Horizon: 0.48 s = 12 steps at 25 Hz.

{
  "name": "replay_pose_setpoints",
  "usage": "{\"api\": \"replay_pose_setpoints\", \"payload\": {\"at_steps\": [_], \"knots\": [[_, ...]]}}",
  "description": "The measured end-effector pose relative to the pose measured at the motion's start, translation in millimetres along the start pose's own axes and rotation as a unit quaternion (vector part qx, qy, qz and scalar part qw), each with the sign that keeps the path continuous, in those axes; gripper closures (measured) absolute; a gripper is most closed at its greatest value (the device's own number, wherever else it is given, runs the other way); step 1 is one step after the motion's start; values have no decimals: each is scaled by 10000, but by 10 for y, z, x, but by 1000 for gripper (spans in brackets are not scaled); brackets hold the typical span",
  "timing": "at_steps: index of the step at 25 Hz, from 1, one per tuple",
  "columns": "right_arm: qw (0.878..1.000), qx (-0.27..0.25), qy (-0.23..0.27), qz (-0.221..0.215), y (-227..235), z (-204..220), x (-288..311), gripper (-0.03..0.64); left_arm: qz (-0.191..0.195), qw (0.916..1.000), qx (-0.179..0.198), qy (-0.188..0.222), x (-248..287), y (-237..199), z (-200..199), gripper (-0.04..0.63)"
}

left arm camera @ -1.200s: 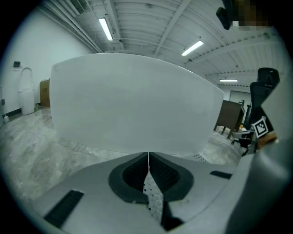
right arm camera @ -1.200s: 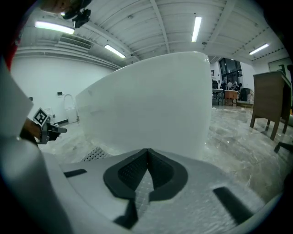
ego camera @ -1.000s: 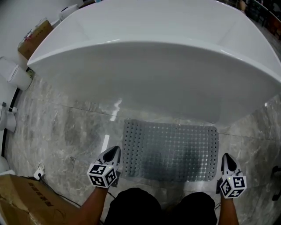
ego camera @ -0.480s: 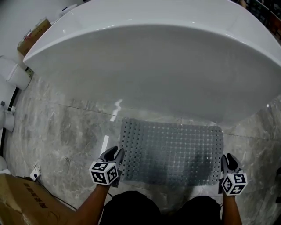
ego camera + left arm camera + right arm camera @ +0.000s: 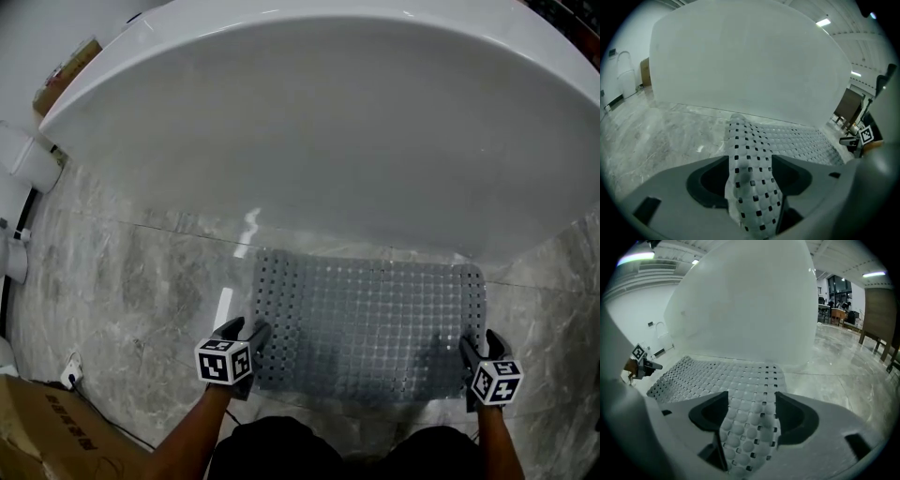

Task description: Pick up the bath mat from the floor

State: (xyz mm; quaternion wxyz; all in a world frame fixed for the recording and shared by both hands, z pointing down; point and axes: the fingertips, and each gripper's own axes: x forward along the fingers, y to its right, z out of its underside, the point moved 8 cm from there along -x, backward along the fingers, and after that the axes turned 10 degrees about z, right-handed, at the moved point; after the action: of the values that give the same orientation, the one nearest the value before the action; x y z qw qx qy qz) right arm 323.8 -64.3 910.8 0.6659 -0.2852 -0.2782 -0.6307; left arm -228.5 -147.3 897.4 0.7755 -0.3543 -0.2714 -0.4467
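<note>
1. Left gripper (image 5: 247, 331), at the near left corner of the bath mat (image 5: 370, 323) on the floor (image 5: 131, 281): jaws opening, mat edge between them.
2. Right gripper (image 5: 480, 343), near right corner: the same.
3. A shallow bite may let the mat slip.
4. One second ago both jaws were shut.

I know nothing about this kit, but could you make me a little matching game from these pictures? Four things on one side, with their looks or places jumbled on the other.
Things:
1. bath mat
2. bathtub
3. cardboard box
4. floor

Descriptions:
A. white, smooth, with a curved side
B. brown, at the head view's lower left corner
C. grey, dotted with holes, at the foot of the bathtub
D. glossy grey marbled stone

Pairs: 1-C, 2-A, 3-B, 4-D
</note>
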Motion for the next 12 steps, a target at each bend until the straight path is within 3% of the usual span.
{"api": "replay_pose_setpoints", "payload": {"at_steps": [7,12], "knots": [[9981,143,-578,125,148,233,356,231,60,9984,-235,-514,272,-120,212,300],[9956,238,-888,160,259,341,529,184,-111,9965,-250,-791,392,-172,298,272]]}}
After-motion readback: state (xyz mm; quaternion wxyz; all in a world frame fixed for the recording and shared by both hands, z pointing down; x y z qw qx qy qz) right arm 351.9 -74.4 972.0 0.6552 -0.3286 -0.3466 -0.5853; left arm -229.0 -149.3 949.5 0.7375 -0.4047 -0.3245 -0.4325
